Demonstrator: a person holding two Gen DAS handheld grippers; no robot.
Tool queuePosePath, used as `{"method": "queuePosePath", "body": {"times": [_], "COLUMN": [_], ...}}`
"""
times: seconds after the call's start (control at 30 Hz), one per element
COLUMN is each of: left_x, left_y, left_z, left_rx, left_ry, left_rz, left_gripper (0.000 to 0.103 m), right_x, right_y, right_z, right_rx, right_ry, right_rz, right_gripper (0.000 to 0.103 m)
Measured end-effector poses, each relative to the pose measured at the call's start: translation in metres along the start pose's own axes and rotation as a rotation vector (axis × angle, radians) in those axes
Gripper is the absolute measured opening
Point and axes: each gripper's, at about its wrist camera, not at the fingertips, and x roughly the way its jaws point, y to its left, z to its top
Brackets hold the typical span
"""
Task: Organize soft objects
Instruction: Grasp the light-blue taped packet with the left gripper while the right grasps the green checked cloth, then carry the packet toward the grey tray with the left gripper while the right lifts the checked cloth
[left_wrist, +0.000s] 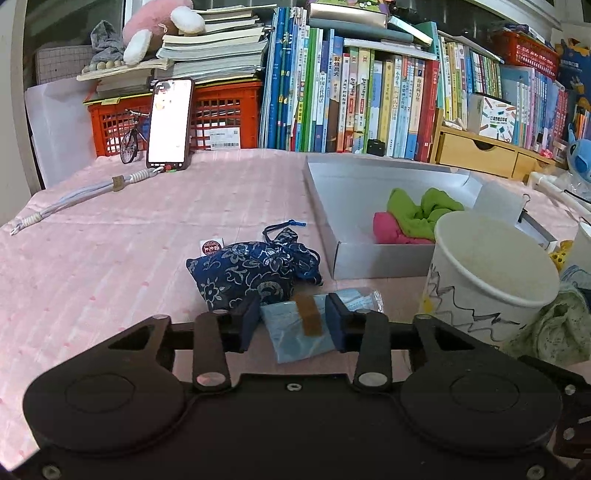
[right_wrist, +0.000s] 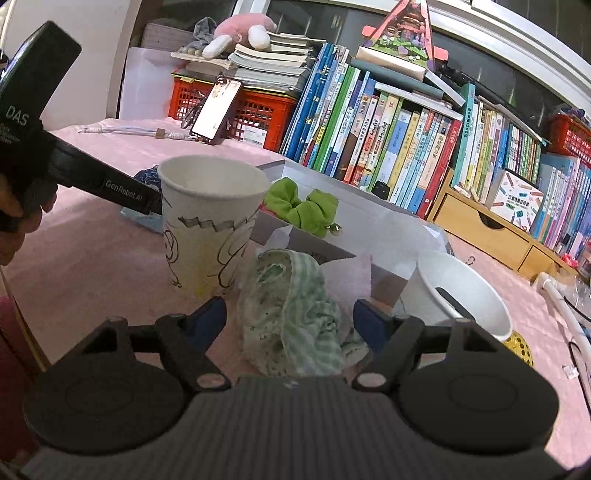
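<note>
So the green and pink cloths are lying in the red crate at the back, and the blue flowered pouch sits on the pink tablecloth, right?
Not quite. The green cloth and pink cloth lie in the grey cardboard box on the table, not in the red crate. The left wrist view shows it. The blue flowered pouch does sit on the pink tablecloth.

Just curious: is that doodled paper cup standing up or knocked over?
Upright: the paper cup stands on its base on the pink cloth, open mouth up.
</note>
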Motion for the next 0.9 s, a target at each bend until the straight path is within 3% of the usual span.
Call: {"method": "queuePosePath", "body": {"times": [0.17,0.23,0.27,0.43,0.7,0.8,0.87,0.9], "left_x": [-0.003,-0.008,-0.010,-0.020,-0.020,-0.018,-0.016,-0.014], "left_y": [0.000,0.001,0.001,0.004,-0.001,-0.004,-0.007,-0.008], "left_z": [0.001,0.002,0.003,0.011,0.008,0.004,0.001,0.000], "left_rx": [-0.002,-0.016,-0.022,-0.052,-0.009,0.006,0.016,0.019], "left_ry": [-0.001,-0.019,-0.032,-0.061,-0.023,0.001,0.014,0.018], "left_rz": [0.000,0.016,0.030,0.041,0.017,-0.002,-0.007,-0.002], "left_gripper": [0.030,0.019,0.017,0.015,0.015,0.019,0.031,0.043], "right_x": [0.002,0.002,0.002,-0.001,-0.011,-0.014,-0.016,-0.017], "right_y": [0.000,-0.001,-0.001,-0.002,-0.004,-0.005,-0.005,-0.005], "right_z": [0.000,0.001,0.001,0.003,0.007,0.009,0.010,0.010], "right_rx": [-0.006,-0.002,-0.001,0.008,0.030,0.033,0.034,0.034], "right_ry": [0.002,0.004,0.004,-0.008,-0.036,-0.045,-0.051,-0.053], "right_rz": [-0.009,-0.010,-0.007,-0.008,-0.002,-0.002,-0.003,-0.003], "right_gripper": [0.075,0.068,0.066,0.053,0.045,0.045,0.045,0.045]}}
